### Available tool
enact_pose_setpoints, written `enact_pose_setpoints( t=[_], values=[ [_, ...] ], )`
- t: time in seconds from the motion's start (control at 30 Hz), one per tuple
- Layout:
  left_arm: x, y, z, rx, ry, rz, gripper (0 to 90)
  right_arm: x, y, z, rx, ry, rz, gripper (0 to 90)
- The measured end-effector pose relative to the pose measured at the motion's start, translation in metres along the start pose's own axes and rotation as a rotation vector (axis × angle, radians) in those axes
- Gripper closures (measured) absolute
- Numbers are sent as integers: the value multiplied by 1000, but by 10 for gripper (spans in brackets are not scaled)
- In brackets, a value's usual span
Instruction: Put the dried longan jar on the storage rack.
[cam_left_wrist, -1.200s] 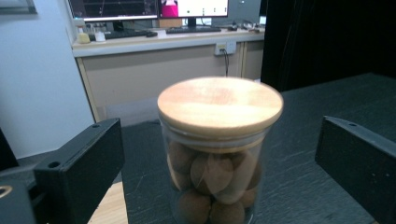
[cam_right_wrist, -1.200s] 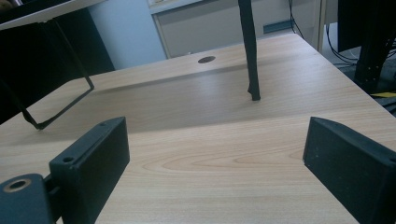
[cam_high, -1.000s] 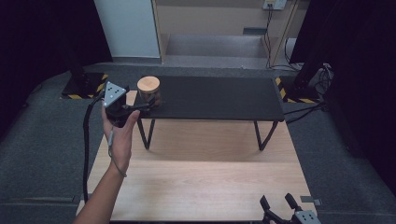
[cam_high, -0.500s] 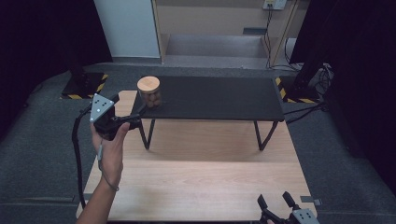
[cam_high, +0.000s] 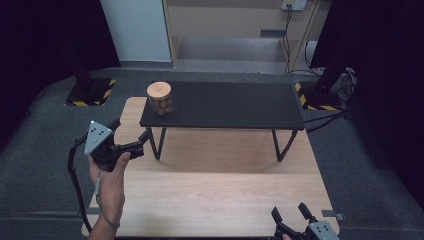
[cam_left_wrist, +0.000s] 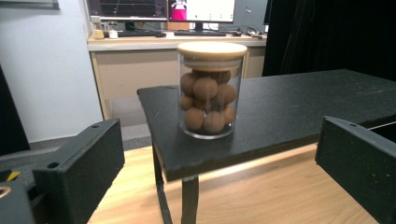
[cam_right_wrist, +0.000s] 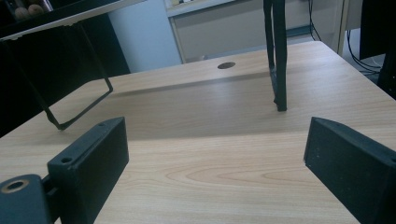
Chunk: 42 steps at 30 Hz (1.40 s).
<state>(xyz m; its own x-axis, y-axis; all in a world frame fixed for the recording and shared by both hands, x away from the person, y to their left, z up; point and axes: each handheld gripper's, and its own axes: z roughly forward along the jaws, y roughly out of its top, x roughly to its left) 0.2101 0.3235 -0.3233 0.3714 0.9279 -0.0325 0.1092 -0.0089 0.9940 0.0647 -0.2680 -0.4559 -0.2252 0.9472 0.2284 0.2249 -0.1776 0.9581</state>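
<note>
A clear glass jar (cam_high: 160, 98) with a pale wooden lid, full of brown balls, stands upright at the left end of a black low bench (cam_high: 225, 105). My left gripper (cam_high: 131, 136) is held off the bench's near left corner, open and empty, apart from the jar. In the left gripper view the jar (cam_left_wrist: 212, 91) stands straight ahead beyond the wide-apart jaws of that gripper (cam_left_wrist: 217, 154). My right gripper (cam_high: 291, 214) sits at the table's near right edge, and in its own view the gripper (cam_right_wrist: 215, 144) is open over bare wood.
The bench rests on thin black legs (cam_right_wrist: 275, 56) on a light wooden table (cam_high: 215, 190). Grey carpet surrounds the table. Yellow-and-black striped stand bases (cam_high: 90, 92) sit at the far left and far right. Cables (cam_high: 330, 115) trail at the right.
My left gripper has drawn back from beside the jar, toward the person and to the left. The jar stays standing on the bench. The right gripper has barely moved.
</note>
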Motion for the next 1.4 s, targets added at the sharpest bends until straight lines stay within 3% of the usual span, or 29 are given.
enact_pose_setpoints(
  t=[0.07, 0.37, 0.67, 1.07, 1.23, 1.4],
  values=[
    [-3, -3, -6, 14, 12, 7, 0, 0, 0, 0, -1, 2, -1, 66],
    [-10, -32, -32, 7, 35, -34, 0, -2, 0, 1, -1, 13, -3, 66],
    [-22, -77, -57, 37, 84, -76, 0, -4, 2, 5, -1, 19, -9, 66],
    [-34, -119, -75, 74, 79, -73, 4, -3, 4, 10, 0, 24, -16, 65],
    [-34, -133, -83, 63, 80, -97, 5, -4, 6, 9, -2, 20, -16, 65],
    [-34, -142, -90, 59, 84, -93, 5, -4, 6, 9, -5, 16, -18, 65]
  ],
)
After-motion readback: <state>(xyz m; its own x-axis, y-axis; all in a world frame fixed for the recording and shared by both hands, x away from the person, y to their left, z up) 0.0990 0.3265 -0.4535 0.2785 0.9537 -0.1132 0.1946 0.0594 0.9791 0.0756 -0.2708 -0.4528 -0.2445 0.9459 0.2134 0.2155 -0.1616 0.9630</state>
